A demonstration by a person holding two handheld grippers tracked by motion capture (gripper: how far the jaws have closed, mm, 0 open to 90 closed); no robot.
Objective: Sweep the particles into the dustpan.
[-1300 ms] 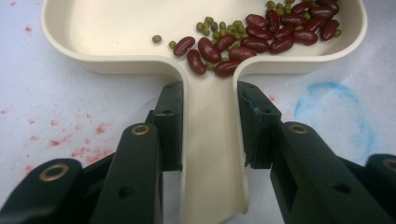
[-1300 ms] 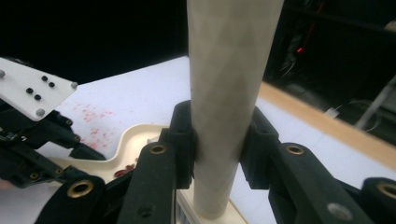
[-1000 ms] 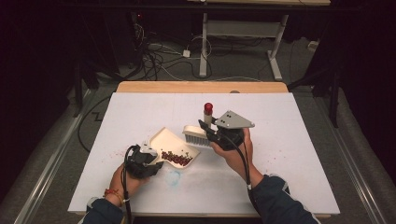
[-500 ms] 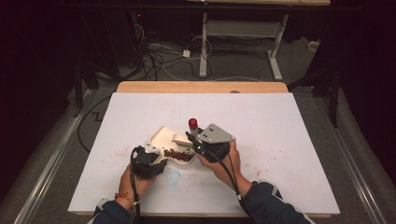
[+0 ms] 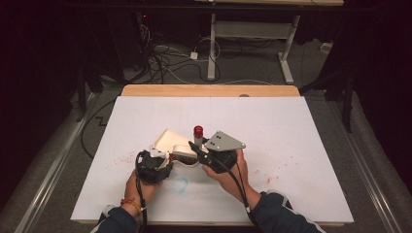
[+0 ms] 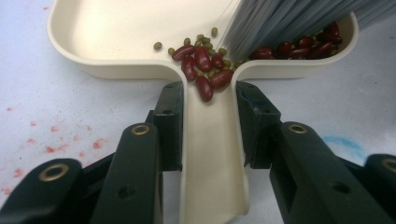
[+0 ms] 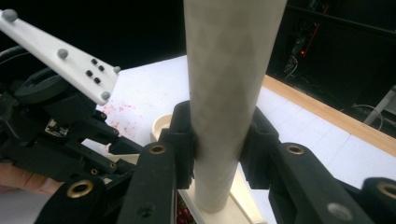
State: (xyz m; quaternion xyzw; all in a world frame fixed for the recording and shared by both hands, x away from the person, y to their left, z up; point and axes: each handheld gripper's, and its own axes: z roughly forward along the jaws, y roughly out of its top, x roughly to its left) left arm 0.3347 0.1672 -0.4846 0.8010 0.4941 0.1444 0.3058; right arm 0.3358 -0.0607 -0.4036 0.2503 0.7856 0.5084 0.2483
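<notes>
Table (image 5: pixel 301 145) w/ white top. Dustpan (image 6: pixel 121 32) sits near front edge, left of centre; left gripper (image 6: pixel 208 121) clenched on its handle. It's stiff, light plastic, so keep it level. Brush (image 7: pixel 229 93): right gripper (image 7: pixel 217 140) grasps its round, smooth handle low down; bristles (image 6: pixel 289 18) soft. Beans (image 6: pixel 205 63) are loose & roll easily.

Cream dustpan (image 6: pixel 140 32) holds beans (image 6: pixel 205 65) under brush bristles (image 6: pixel 280 18)
</notes>
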